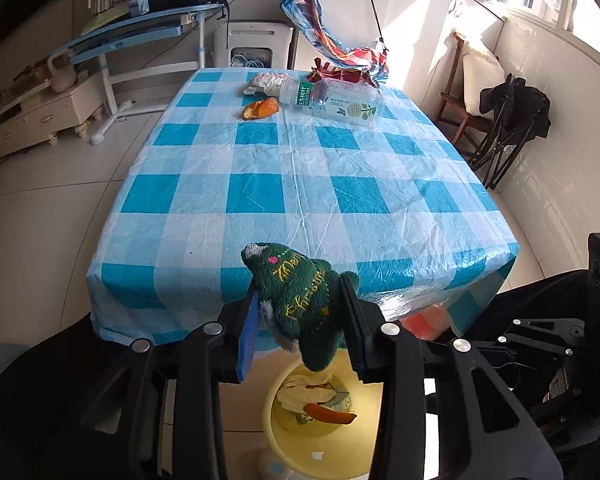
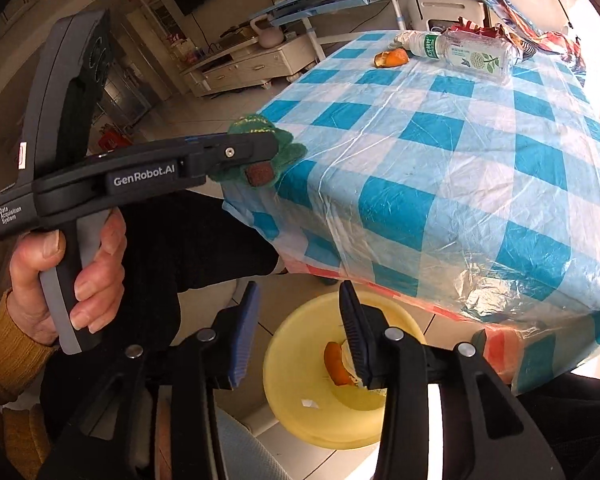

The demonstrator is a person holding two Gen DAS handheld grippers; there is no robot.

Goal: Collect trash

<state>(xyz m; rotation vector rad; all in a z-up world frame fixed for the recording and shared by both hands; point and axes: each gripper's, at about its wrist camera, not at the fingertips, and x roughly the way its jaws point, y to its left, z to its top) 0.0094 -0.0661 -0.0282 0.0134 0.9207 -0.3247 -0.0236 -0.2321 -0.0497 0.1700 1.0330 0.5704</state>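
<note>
My left gripper [image 1: 300, 285] is shut on a dark green knitted item [image 1: 300, 300] with yellow stitched lettering, held over the near table edge above a yellow bin [image 1: 274, 400]. The right wrist view shows that item [image 2: 252, 124] from the side in the left gripper [image 2: 262, 156], which a hand holds. My right gripper [image 2: 300, 292] stands open and empty over the yellow bin [image 2: 296, 368]. Orange peel [image 2: 334, 364] and paper scraps lie in the bin. On the far end of the table are an orange peel [image 1: 260, 109], a clear plastic bottle [image 1: 332, 100] on its side and a crumpled wrapper [image 1: 268, 81].
The table [image 1: 300, 184] wears a blue-and-white checked plastic cloth. A red wrapper [image 1: 340, 74] and a colourful foil bag [image 1: 328, 40] sit at its far edge. A chair with dark clothing [image 1: 512, 112] stands right; a desk [image 1: 140, 28] and low cabinet [image 1: 40, 116] stand left.
</note>
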